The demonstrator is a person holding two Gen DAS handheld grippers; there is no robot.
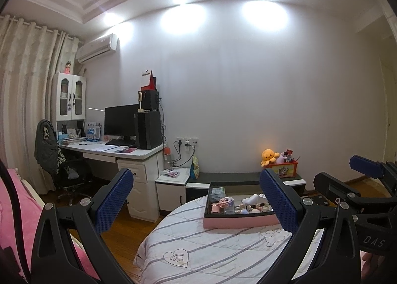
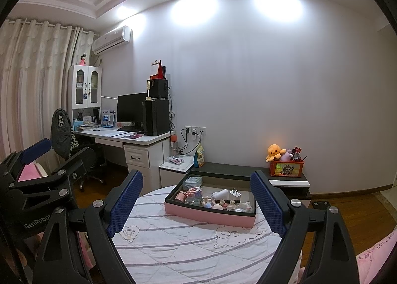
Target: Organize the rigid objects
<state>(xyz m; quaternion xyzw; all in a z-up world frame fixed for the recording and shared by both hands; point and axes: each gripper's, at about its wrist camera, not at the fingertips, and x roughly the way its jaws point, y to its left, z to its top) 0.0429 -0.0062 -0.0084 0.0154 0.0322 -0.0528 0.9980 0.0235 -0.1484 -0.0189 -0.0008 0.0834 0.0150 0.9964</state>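
Both the left gripper (image 1: 196,199) and right gripper (image 2: 196,202) hang released and empty, short of the pink tray (image 2: 211,217) on the quilted round table (image 2: 186,246). The tray's small trinkets (image 2: 218,201) look light, hard and likely slippery or fragile; the white charger plug (image 2: 235,194) at the far side is best pinched across its flat sides.

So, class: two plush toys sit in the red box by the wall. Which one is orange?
The octopus plush, at the left end of the red box. The other plush beside it is pale pink.
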